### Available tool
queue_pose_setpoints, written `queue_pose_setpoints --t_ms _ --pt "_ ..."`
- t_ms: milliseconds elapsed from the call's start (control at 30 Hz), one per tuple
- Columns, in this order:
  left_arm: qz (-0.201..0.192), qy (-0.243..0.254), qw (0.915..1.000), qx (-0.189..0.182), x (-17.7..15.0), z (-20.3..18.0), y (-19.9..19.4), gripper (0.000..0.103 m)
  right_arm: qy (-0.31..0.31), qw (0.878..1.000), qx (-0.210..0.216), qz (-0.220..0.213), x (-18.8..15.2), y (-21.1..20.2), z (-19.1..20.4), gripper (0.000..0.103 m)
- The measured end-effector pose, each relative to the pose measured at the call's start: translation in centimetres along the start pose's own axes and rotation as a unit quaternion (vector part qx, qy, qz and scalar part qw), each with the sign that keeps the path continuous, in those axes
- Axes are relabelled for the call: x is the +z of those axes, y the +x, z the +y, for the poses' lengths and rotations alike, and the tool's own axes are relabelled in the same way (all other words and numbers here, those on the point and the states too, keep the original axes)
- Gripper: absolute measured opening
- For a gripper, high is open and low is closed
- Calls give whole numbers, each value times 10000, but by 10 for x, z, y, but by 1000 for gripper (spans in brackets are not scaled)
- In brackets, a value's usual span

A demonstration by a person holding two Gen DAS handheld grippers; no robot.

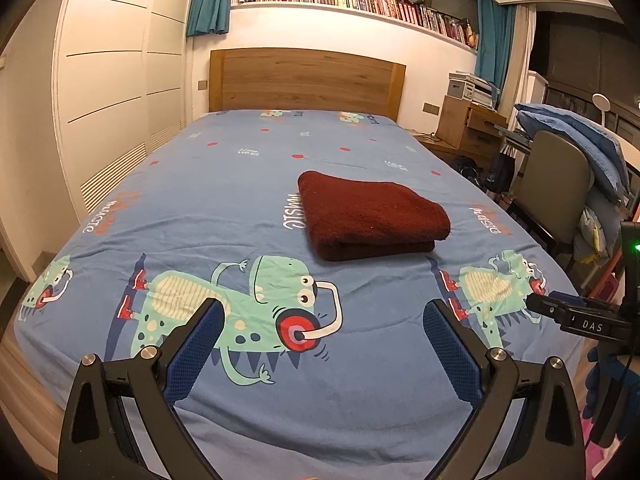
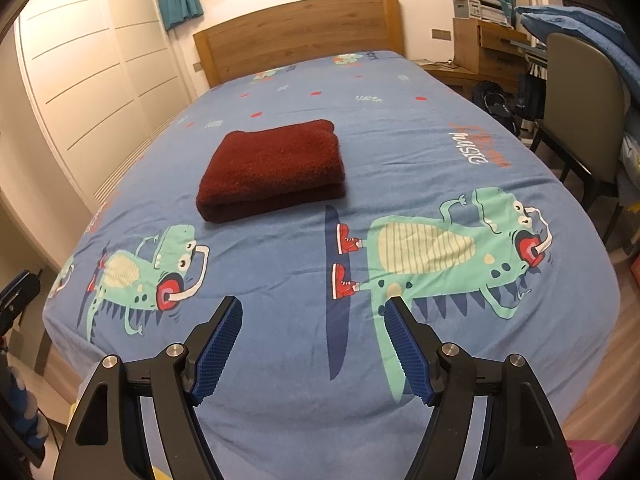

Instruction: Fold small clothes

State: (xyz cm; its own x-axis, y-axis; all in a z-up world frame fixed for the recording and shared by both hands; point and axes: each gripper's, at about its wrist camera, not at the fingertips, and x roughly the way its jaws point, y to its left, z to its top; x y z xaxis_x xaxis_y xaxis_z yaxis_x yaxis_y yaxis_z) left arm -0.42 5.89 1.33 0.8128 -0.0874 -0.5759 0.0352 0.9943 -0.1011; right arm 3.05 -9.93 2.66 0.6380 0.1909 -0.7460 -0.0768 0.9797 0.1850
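A dark red folded cloth point(image 1: 370, 216) lies flat on the blue cartoon bedsheet point(image 1: 224, 200), near the middle of the bed. In the right wrist view the same folded cloth point(image 2: 276, 168) sits up and left of centre on the bedsheet point(image 2: 400, 140). My left gripper point(image 1: 323, 312) hangs over the foot of the bed, well short of the cloth, jaws wide apart with nothing between them. My right gripper point(image 2: 314, 306) also stands open and empty above the sheet, short of the cloth. The right gripper's body point(image 1: 576, 316) shows at the right edge of the left wrist view.
A wooden headboard point(image 1: 304, 80) closes the far end of the bed. White wardrobe doors point(image 1: 112, 80) run along the left side. On the right stand a chair point(image 1: 556, 188) piled with blue bedding point(image 1: 576, 132) and a wooden desk point(image 1: 468, 124).
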Motion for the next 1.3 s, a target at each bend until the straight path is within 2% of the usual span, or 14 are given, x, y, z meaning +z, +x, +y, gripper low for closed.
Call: queue_pose_setpoints --t_ms 433,1300 --pt "37 -8 10000 4 0 1 4 98 -20 9999 -132 -66 -3 -2 -3 75" --pt "92 -68 9999 92 -4 6 11 98 354 9980 -491 -178 -7 -4 -33 78"
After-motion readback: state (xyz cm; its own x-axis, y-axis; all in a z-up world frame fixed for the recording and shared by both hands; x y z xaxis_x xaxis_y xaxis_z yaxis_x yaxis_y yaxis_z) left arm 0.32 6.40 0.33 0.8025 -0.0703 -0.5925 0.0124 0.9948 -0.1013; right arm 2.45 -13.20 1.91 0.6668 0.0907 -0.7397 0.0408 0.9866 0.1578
